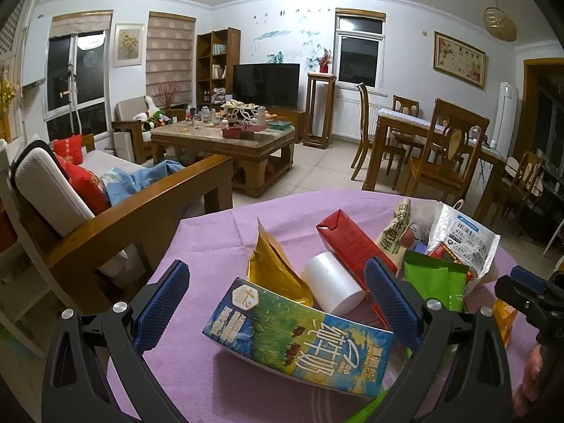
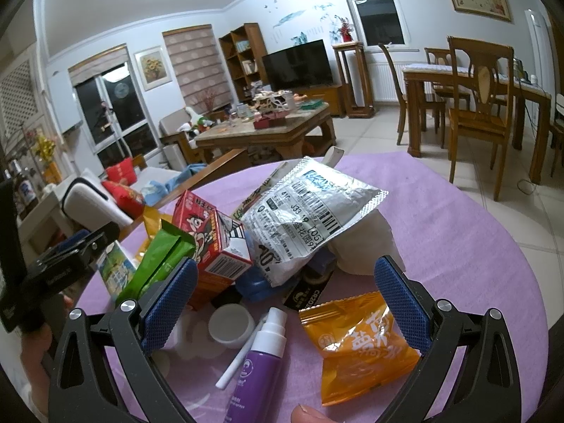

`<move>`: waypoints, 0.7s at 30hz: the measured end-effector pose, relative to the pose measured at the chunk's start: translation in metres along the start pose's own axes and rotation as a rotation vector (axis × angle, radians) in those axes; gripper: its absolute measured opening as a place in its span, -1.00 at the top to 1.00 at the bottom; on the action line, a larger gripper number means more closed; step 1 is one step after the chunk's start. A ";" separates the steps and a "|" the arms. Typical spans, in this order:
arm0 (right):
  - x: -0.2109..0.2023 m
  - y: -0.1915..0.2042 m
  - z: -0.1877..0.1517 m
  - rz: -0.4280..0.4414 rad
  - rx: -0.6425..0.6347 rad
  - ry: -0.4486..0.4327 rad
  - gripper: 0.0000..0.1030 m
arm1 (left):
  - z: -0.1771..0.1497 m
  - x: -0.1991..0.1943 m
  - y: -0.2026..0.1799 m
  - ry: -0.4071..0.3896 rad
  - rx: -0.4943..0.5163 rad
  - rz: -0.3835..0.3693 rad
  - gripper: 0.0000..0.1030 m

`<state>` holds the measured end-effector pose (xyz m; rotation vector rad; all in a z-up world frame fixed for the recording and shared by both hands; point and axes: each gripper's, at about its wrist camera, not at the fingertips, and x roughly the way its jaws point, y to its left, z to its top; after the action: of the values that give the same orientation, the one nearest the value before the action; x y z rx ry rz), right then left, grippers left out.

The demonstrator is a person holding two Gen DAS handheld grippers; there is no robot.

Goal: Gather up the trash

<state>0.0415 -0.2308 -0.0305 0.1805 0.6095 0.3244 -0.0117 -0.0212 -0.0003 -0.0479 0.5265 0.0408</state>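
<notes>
A heap of trash lies on a round table with a purple cloth (image 1: 211, 232). My left gripper (image 1: 278, 303) is open over a blue-green milk carton (image 1: 299, 335); behind it lie a white roll (image 1: 333, 283), a gold pouch (image 1: 275, 268) and a red carton (image 1: 352, 246). My right gripper (image 2: 285, 303) is open above a purple spray bottle (image 2: 261, 363), a white cap (image 2: 231, 324) and an orange snack packet (image 2: 359, 345). A silver foil bag (image 2: 306, 208), a red cartoon carton (image 2: 211, 239) and a green packet (image 2: 158, 257) lie just beyond.
A wooden sofa with red cushions (image 1: 105, 204) stands left of the table. A cluttered coffee table (image 1: 225, 141) and a TV (image 1: 266, 84) are farther back. A dining table with chairs (image 1: 437, 148) stands to the right. The right gripper also shows at the left wrist view's right edge (image 1: 528, 292).
</notes>
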 end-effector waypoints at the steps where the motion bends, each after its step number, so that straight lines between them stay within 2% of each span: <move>1: 0.000 0.000 0.000 -0.001 0.000 -0.001 -0.92 | 0.000 0.000 0.000 0.000 -0.001 0.000 -0.92; 18: 0.000 0.001 0.000 -0.001 0.000 -0.002 -0.92 | -0.003 -0.001 -0.002 0.002 0.004 -0.013 -0.92; 21: 0.000 0.000 -0.001 -0.001 -0.002 -0.003 -0.92 | 0.000 0.001 0.008 0.003 0.005 -0.018 -0.92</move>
<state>0.0407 -0.2305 -0.0306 0.1789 0.6068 0.3236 -0.0111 -0.0133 -0.0008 -0.0474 0.5289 0.0216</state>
